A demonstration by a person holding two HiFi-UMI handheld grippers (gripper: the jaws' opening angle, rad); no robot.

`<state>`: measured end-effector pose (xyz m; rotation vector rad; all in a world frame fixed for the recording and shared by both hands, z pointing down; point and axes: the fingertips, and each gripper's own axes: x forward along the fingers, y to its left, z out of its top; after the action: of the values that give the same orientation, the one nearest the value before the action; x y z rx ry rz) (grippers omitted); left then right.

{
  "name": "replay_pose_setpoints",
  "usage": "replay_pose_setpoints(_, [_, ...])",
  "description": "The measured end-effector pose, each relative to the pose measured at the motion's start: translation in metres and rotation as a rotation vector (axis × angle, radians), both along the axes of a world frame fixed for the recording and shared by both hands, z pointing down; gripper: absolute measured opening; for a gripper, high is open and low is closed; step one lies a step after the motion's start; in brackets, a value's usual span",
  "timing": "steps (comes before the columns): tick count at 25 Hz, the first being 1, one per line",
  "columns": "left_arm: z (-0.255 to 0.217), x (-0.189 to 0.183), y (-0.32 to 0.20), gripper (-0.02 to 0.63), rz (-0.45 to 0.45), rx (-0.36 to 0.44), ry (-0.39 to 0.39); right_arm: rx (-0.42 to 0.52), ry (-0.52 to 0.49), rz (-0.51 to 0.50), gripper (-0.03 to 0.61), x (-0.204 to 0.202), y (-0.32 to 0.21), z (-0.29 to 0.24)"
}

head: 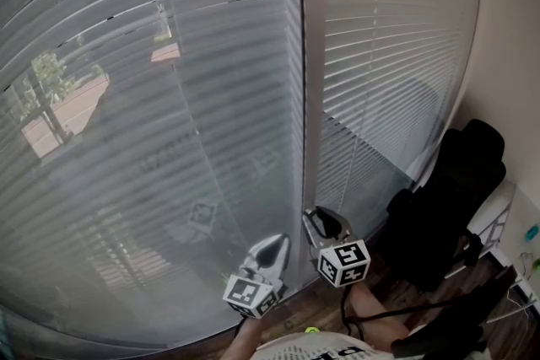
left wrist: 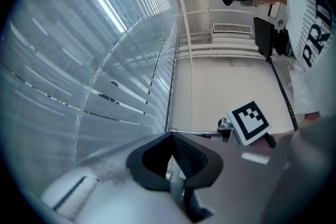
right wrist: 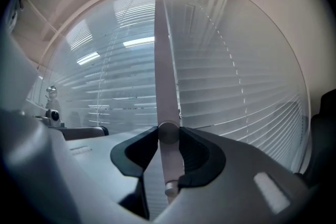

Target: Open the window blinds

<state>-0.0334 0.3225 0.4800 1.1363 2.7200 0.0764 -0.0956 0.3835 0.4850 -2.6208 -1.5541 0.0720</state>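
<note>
Landmark: window post [head: 310, 97] between the two blinds.

Nearest, low and just left of the post's foot: left gripper [left wrist: 172, 136]. Jaws pressed together at the tips, nothing between them. It hangs idle close to the slats and touches none that I can see.

Just right of the post's foot: right gripper [right wrist: 168, 131]. Jaws pinch a pale tilt wand [right wrist: 164, 76], pads on either side of the shaft. The wand's lower end passes down between them. The wand runs up alongside the post, and its top fitting can't be made out.

Behind, left of the post: left blind [head: 152, 139], lowered full length. Slats are angled enough that a tree and roofs show through dimly.

Right of the post: right blind [head: 388, 38], also down, its slats lying flatter and more closed.

Farther right of the post, by the wall: black chair [head: 447, 198].

Handling, as a judgement:
- The wand looks light, stiff, slim and smooth, so it is likely to slip round inside the pads when twisted.
- Best hold is low on the shaft, square across the pads, as it is taken now.
- It probably hangs free from above, so pulling sideways would only swing it. Turning about its own length is what should tilt the slats.
- The slats look thin and easily bent, so they are not a place to grip.
</note>
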Motion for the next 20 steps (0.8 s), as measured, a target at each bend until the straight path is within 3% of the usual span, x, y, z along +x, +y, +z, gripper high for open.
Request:
replay_pose_setpoints(8, [0.001, -0.001, 0.001, -0.006, 0.004, -0.001, 0.011, -0.118, -0.217, -0.012, 0.158, -0.001, -0.009, -0.016])
replay_pose_setpoints(15, [0.001, -0.005, 0.000, -0.006, 0.014, -0.003, 0.012, -0.208, -0.549, -0.034, 0.172, 0.013, -0.010, -0.009])
replay_pose_setpoints(17, [0.001, -0.004, 0.000, -0.006, 0.013, -0.004, 0.013, -0.230, -0.605, -0.016, 0.135, 0.012, -0.009, -0.010])
replay_pose_setpoints(20, [0.002, -0.003, -0.001, -0.006, 0.009, 0.000, 0.016, -0.247, -0.630, -0.017, 0.135, 0.012, -0.009, -0.009])
